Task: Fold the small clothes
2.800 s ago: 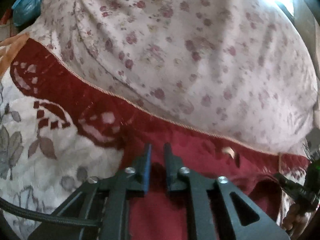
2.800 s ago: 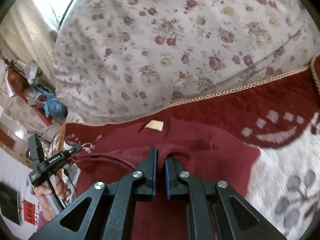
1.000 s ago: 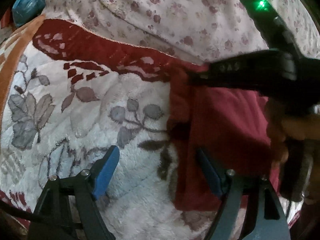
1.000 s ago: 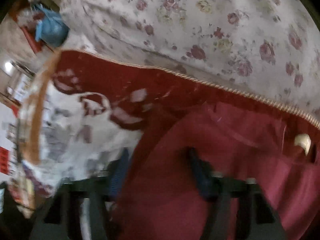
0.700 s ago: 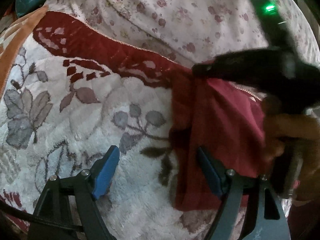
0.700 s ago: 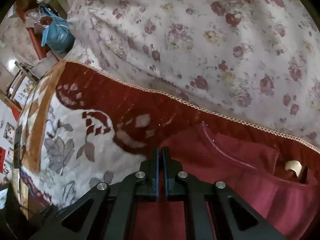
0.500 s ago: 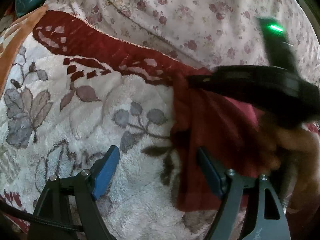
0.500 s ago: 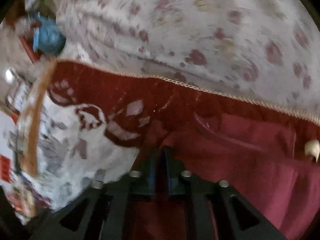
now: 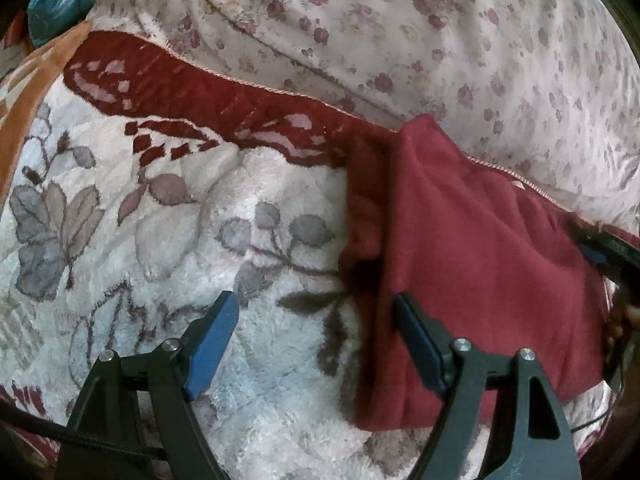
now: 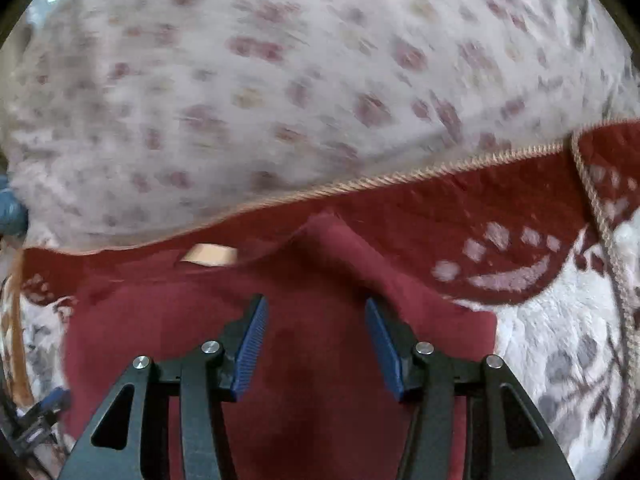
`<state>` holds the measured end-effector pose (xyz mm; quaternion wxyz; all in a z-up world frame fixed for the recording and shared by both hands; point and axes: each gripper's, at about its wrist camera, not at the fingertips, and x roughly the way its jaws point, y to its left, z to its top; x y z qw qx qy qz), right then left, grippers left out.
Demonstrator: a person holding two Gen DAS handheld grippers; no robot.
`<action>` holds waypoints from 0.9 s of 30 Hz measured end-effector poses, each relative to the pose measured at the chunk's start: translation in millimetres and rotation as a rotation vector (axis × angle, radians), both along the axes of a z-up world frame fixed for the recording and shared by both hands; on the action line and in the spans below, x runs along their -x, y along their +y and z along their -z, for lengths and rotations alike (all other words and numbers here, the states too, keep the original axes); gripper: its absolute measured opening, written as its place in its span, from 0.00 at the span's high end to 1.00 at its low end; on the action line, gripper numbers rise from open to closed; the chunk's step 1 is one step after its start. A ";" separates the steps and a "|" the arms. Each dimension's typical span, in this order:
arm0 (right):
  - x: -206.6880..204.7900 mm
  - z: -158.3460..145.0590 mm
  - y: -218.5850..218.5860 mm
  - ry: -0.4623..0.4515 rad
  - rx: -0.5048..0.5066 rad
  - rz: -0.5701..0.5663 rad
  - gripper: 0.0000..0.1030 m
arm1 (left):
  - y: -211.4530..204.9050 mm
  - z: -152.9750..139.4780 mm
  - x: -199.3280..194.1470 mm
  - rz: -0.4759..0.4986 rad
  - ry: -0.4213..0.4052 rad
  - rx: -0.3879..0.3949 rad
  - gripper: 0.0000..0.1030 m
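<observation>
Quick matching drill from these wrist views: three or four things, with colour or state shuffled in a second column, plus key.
Things:
1. garment
2. blanket
3. bedsheet
4. left gripper

States:
A. open, gripping nothing
B. plain dark red, folded
C. pale with small red flowers
D. fluffy white, grey leaves, red border

Pairs: 1-B, 2-D, 3-C, 4-A

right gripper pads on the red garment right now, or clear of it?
Cannot tell. In the right wrist view the right gripper has jaws opening, blue pads apart with nothing pinched, over the red garment; whether the tips rest on the cloth isn't visible.
</observation>
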<state>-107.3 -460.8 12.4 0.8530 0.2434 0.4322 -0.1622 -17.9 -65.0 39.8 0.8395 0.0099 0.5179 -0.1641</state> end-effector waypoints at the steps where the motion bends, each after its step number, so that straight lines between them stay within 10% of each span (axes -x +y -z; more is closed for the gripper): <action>1: -1.5 5.4 -4.6 -0.017 -0.003 0.011 0.46 | -1.0 1.0 0.3 0.000 -0.004 -0.006 0.23; 27: 77.9 -53.5 58.4 -0.093 0.026 -0.092 0.33 | -0.1 2.9 -0.4 -0.011 0.009 0.000 0.22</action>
